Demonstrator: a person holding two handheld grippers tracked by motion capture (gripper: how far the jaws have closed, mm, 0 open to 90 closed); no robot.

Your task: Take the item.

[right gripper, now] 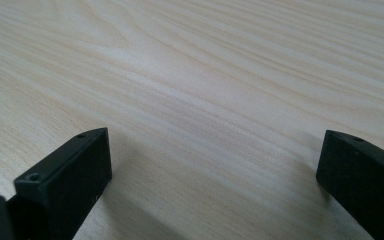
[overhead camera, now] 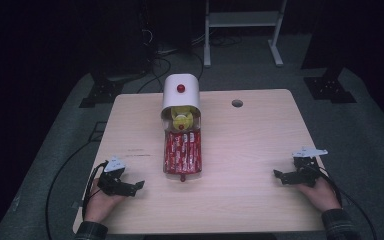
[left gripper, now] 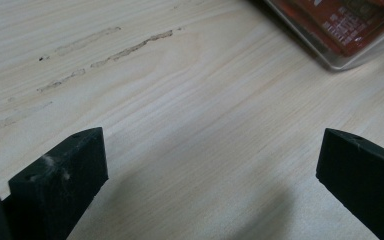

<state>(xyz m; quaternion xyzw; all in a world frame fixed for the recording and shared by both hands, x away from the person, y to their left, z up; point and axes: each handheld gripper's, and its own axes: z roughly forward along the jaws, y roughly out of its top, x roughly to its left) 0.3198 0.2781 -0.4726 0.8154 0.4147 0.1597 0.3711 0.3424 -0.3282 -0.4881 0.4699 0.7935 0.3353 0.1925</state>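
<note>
I have both claws resting low on the bench point(overhead camera: 260, 150), one at each near corner, and neither has started on anything. My left claw point(overhead camera: 139, 185) stands wide open with nothing between its jaws; in the left gripper view bare wood fills the gap. My right claw point(overhead camera: 278, 175) is just as wide open and just as empty.

The thing I take to be the job is the clear tray of red packets point(overhead camera: 182, 152), lying ahead and to the right of my left claw, and well off to the left of my right one. Its near corner shows in the left gripper view point(left gripper: 345, 30), beyond the right-hand jaw. Touching the tray's far end is a white domed box point(overhead camera: 180, 92) with a red knob point(overhead camera: 181, 88) on top and a yellow object point(overhead camera: 181, 120) in its open mouth; I cannot tell what that object is.

I judge this the opening step: the approach. Next I would lift the left claw, swing it right and forward toward the tray's near edge, and keep the jaws open until they straddle the rim.
</note>
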